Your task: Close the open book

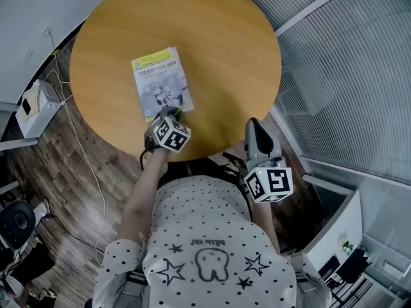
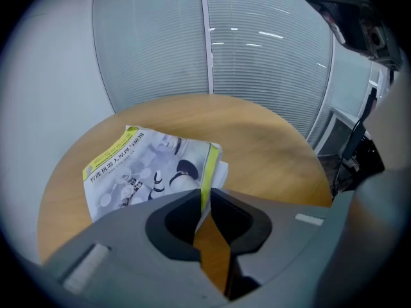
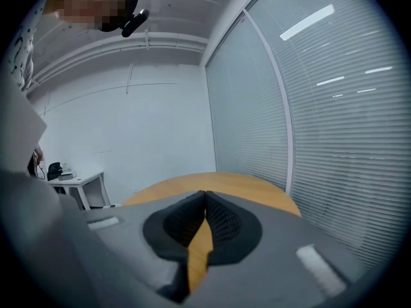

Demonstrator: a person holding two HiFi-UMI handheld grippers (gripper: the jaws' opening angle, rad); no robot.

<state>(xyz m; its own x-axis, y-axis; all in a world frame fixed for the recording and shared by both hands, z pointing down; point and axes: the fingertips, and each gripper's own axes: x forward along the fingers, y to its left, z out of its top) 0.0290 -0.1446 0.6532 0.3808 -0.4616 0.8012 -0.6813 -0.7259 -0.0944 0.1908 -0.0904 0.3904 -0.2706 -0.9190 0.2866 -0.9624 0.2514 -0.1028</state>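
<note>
Yellow-edged book (image 1: 162,83) lies just ahead of the left tool (image 1: 174,114), long axis running away, near corner pinched; right tool (image 1: 255,126), pressed together, sits well apart.

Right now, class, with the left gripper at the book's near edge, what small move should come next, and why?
Probably open the left gripper slightly and draw it back: its jaws pinch the yellow edge of the book, which already lies cover-up and nearly flat on the table, pages slightly fanned beneath.
</note>
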